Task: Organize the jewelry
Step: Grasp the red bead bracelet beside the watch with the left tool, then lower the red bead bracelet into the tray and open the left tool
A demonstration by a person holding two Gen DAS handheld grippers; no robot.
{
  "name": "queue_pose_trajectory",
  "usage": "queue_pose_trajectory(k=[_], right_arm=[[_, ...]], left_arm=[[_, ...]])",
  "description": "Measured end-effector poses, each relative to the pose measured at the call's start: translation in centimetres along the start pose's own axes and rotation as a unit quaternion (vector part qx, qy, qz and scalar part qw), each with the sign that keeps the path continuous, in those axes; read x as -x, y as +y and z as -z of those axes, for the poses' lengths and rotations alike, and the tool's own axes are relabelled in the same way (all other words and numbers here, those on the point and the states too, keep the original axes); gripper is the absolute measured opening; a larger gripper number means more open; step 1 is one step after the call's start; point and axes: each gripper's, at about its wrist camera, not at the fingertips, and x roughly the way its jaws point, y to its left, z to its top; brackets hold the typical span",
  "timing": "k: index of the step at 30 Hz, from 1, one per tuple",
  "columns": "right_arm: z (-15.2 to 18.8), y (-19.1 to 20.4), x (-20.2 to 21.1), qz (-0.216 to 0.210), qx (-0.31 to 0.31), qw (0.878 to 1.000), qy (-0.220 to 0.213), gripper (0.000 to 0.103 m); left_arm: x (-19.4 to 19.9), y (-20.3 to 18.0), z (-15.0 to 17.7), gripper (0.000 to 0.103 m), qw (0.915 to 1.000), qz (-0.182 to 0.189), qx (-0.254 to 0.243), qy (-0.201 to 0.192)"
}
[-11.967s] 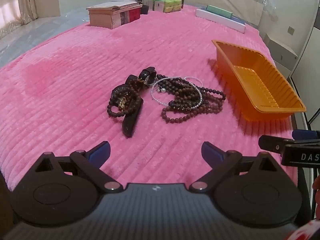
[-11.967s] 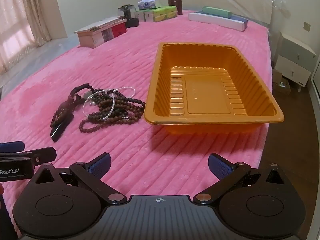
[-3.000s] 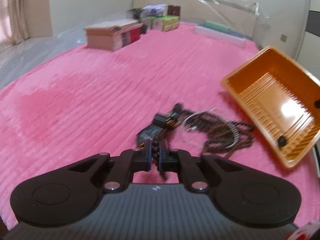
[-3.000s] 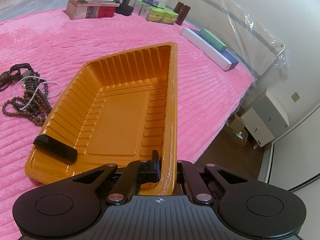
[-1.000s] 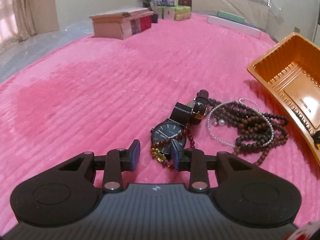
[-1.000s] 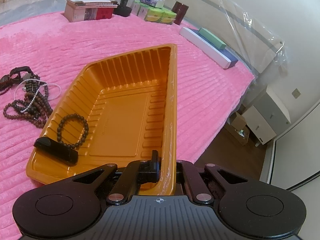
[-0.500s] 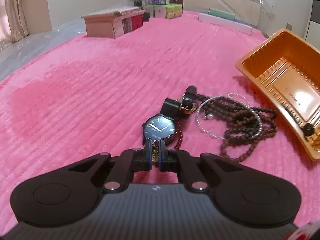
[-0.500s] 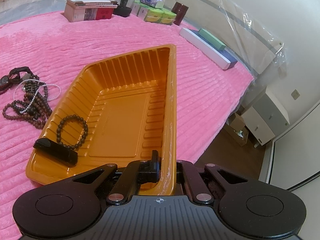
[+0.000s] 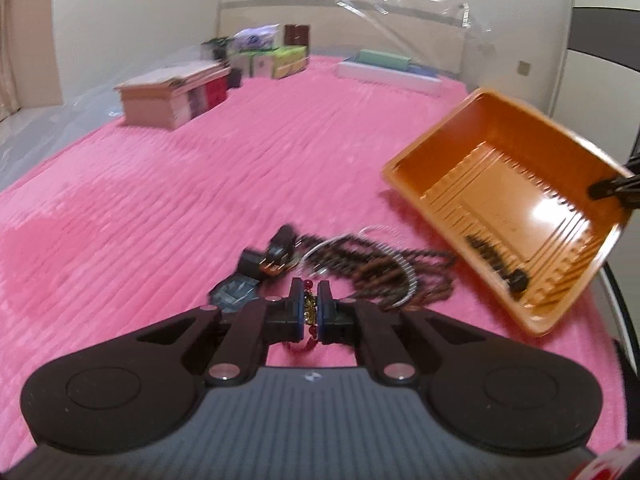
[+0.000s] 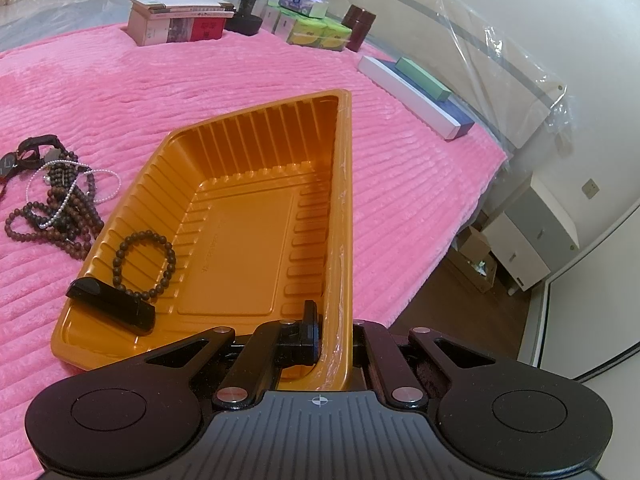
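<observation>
My left gripper (image 9: pixel 309 307) is shut on a red and gold bead bracelet (image 9: pixel 309 312), lifted above the pink blanket (image 9: pixel 180 184). Below it lie a dark-faced watch (image 9: pixel 234 294), a second watch (image 9: pixel 280 256) and a tangle of brown bead and pearl necklaces (image 9: pixel 376 264). My right gripper (image 10: pixel 334 336) is shut on the near wall of the orange tray (image 10: pixel 342 200), tilting it toward the pile. In the tray lie a brown bead bracelet (image 10: pixel 144 262) and a black bar-shaped piece (image 10: pixel 112 306). The necklace tangle also shows in the right wrist view (image 10: pixel 60 208).
A stack of books and boxes (image 9: pixel 172 92), tissue and green boxes (image 9: pixel 272 58) and long flat boxes (image 9: pixel 384 68) sit at the bed's far end. The bed edge drops to the floor and a white nightstand (image 10: pixel 532 236) on the right.
My left gripper has risen with the red bracelet, away from the watch. The tray shows more tilted and closer in the left view. The right gripper holds as before.
</observation>
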Motion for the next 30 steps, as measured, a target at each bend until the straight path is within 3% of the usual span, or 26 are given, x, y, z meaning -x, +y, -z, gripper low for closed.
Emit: queue_pose_trajectory(k=[9,18,27,30], right_arm=[[-0.1,-0.2,-0.1,-0.001,-0.005,1.0,0.001,0.003],[0.0,-0.1,-0.2,-0.003,-0.007,1.0,-0.001,0.003],[0.1,-0.2,-0.2,-0.005,-0.011,1.0,-0.003,0.003],[0.1,-0.3,-0.3,-0.006,-0.013,1.0,-0.002,0.003]], left_arm=[[0.8,-3.9,-3.5,0.005,0.9973,0.065,-0.016,-0.031],[-2.5,-10.8,-6.6,0.005,0.9868,0.152,-0.044,-0.034],[-6.1,-15.4,-5.5,0.007,0.9801,0.185,-0.072,0.004],[-5.8,-15.3,-4.6,0.019,0.9807,0.182,-0.071,0.007]])
